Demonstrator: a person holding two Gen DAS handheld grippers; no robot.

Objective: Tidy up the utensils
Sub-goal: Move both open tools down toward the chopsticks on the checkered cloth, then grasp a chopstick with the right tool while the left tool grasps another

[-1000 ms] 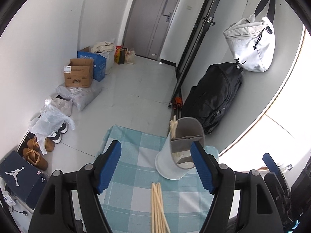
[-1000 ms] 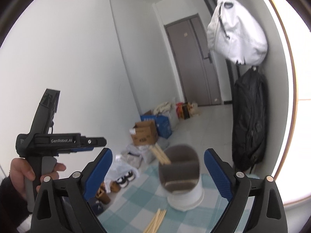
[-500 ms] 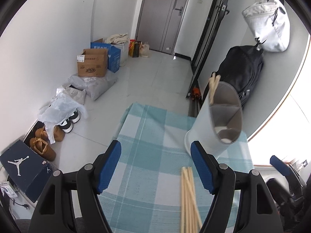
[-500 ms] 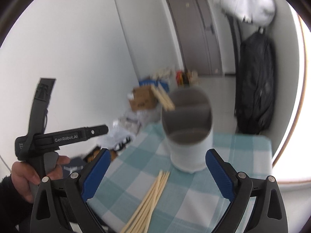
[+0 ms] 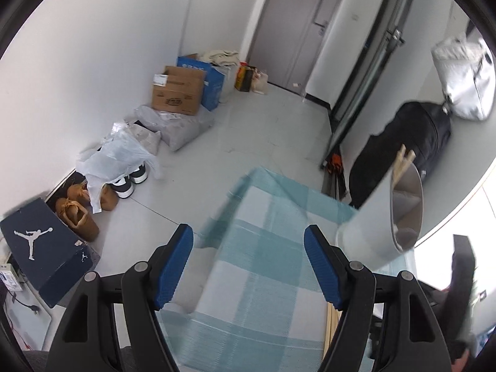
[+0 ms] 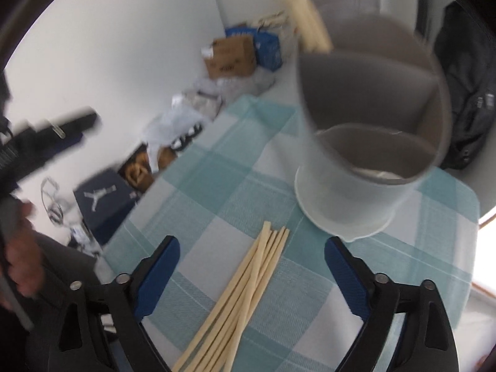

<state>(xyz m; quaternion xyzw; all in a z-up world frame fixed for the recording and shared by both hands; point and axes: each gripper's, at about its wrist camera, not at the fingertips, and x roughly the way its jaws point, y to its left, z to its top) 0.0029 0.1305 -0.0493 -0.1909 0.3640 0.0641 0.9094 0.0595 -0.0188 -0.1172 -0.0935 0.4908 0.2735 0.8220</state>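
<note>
A pale grey divided utensil holder (image 6: 369,155) stands on the teal checked tablecloth (image 6: 217,192), with chopstick tips (image 6: 307,18) sticking out of its far compartment. It also shows in the left wrist view (image 5: 384,214), at the right. Several loose wooden chopsticks (image 6: 245,294) lie on the cloth in front of it, between the fingers of my right gripper (image 6: 251,269), which is open and empty above them. My left gripper (image 5: 248,266) is open and empty over the cloth's left part; chopstick ends (image 5: 330,322) peek out by its right finger.
The table's left edge drops to a tiled floor with a shoe box (image 5: 43,248), shoes (image 5: 77,214), plastic bags (image 5: 121,155) and cardboard boxes (image 5: 176,91). A black backpack (image 5: 412,152) and white bag (image 5: 465,77) hang at the right wall.
My right gripper has tipped down and moved closer over the loose chopsticks and holder. My left gripper has swung left, so the holder and chopsticks slid to its right edge.
</note>
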